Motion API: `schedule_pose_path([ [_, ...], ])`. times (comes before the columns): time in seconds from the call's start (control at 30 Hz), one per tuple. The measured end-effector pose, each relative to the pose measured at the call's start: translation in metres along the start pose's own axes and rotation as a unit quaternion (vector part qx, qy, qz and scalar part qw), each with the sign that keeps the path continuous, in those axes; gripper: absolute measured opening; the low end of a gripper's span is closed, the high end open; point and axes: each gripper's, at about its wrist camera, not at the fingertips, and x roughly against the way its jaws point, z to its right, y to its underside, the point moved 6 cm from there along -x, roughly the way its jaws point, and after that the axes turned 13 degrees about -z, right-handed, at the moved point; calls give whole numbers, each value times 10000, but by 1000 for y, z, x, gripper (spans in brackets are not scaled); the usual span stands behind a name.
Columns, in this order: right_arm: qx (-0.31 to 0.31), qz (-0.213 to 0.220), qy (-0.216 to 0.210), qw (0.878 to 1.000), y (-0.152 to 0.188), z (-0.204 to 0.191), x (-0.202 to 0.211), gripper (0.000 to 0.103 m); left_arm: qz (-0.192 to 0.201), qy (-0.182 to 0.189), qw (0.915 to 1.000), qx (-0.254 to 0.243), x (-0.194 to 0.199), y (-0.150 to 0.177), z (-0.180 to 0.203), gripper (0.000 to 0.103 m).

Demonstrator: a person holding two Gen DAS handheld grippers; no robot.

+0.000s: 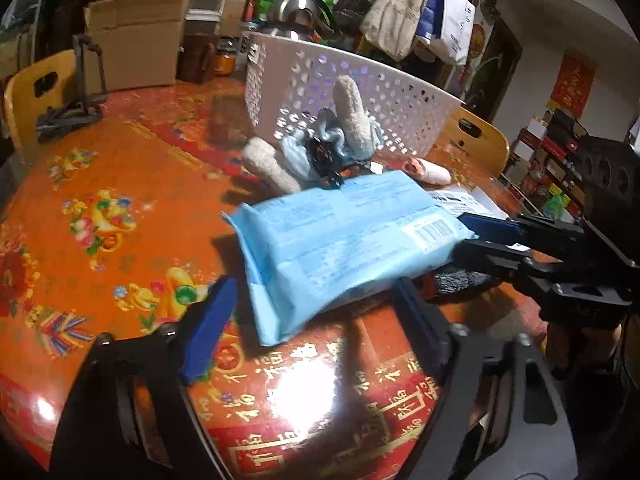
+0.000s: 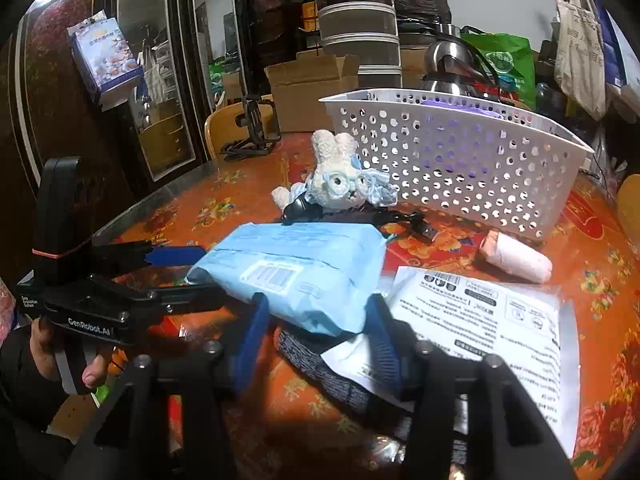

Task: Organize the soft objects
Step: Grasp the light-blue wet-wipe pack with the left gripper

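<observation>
Left wrist view, going left to right. Shows the left gripper (image 1: 316,286) parted around the near end of the blue pack (image 1: 340,232), left pad clear of it, so not yet gripping. Finds that pack lying on the table (image 1: 100,168), partly over a grey cloth (image 1: 460,280), short of the plush rabbit (image 1: 320,148) and white basket (image 1: 400,96) behind. Shows the right gripper (image 1: 466,236) clamped on the pack's right edge, probably to share a floppy load. Likely calls for a two-ended lift toward the basket.
</observation>
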Motion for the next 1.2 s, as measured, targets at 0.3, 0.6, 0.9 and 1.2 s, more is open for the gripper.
schedule_pose_path([
  [0.3,193,-175,43,9997,1,1,-4,34,-66,107,9998,-121,-6,-5,4,56],
  [0.6,223,-209,21,9995,0,-3,-9,22,-82,102,9998,-151,-4,-8,0,44],
  [0.9,374,-40,380,9986,0,-11,-1,13,-60,-113,9996,-263,5,-6,12,37],
  [1.2,301,207,383,9986,9,-3,22,12,111,-179,9982,-553,20,-11,39,35],
])
